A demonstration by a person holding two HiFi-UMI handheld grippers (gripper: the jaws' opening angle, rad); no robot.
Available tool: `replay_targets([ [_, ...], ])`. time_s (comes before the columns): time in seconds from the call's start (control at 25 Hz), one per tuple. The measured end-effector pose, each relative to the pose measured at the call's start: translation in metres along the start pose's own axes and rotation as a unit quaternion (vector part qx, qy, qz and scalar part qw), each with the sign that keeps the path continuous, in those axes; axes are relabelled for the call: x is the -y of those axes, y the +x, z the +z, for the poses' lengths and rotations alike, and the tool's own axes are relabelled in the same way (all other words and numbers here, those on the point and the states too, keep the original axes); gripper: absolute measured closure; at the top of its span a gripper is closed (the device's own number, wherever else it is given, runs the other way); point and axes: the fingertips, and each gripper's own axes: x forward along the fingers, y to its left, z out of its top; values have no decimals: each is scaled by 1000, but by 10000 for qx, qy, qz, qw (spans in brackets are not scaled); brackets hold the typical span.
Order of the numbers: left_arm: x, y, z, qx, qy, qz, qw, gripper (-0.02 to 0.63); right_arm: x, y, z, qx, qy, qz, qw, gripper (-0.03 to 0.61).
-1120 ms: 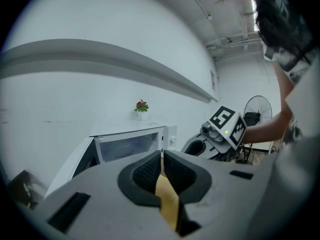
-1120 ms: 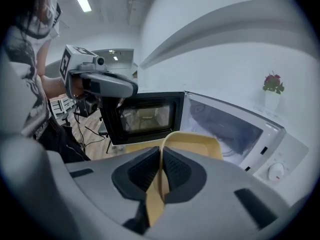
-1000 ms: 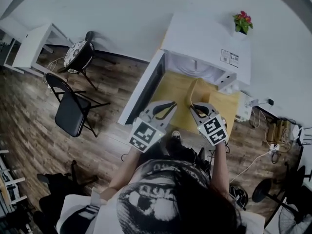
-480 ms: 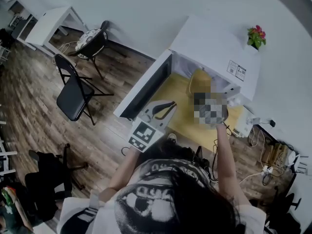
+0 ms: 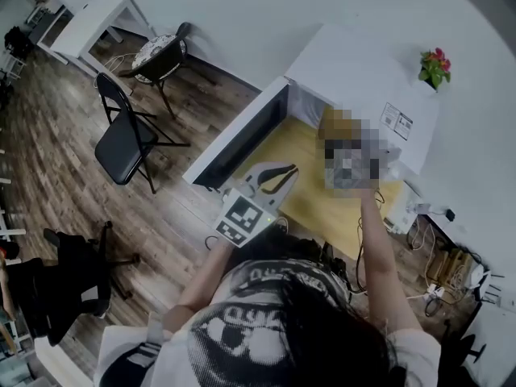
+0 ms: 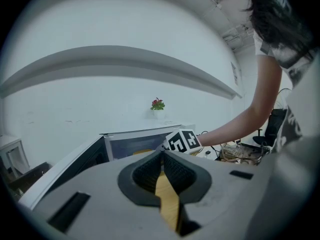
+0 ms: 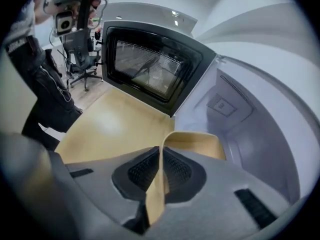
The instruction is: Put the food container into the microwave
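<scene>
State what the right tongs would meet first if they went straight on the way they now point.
Probably the open microwave, near its door hinge: the food container clamped in the right tongs would touch first. Depth is unclear.

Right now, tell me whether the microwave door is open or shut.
Open. The microwave door stands swung wide, and the white cavity shows beside it.

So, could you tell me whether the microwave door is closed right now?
No, the microwave door stands swung wide open, to the left of the food container held in the right tool.
</scene>
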Motion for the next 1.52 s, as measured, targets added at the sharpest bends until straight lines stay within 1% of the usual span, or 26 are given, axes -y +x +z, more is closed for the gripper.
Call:
replay_targets([
  [0.16, 4, 5, -3, -34, -9, -4, 10000, 598, 16, 11, -5, -79, -137, -250, 9996, 549],
  [0.44, 4, 10, -6, -57, -13, 13, 10000, 598, 45, 26, -12, -265, -196, -670, 9972, 548],
  [0.64, -1, 9, -9, -84, -30, 70, 9999, 598, 60, 36, -12, -255, 8, -788, 9966, 546],
  [0.84, -3, 5, -15, -125, -61, 124, 9998, 598, 72, 44, -14, -300, 79, -934, 9951, 543],
  [1.0, -5, -3, -17, -145, -98, 165, 9997, 598, 76, 43, -10, -268, 233, -1026, 9941, 540],
  [1.08, -5, -5, -18, -151, -106, 176, 9997, 598, 76, 41, -7, -208, 320, -1077, 9934, 536],
  [1.2, -4, -8, -19, -165, -114, 192, 9996, 598, 72, 35, -2, -57, 403, -1097, 9931, 489],
  [1.24, -4, -9, -20, -170, -119, 197, 9996, 598, 70, 32, 1, 10, 438, -1106, 9929, 483],
  [1.36, -2, -12, -22, -181, -141, 219, 9995, 598, 66, 18, 10, 288, 651, -1169, 9906, 483],
  [1.52, 2, -15, -27, -208, -178, 272, 9993, 598, 51, -6, 24, 775, 1115, -1154, 9840, 483],
])
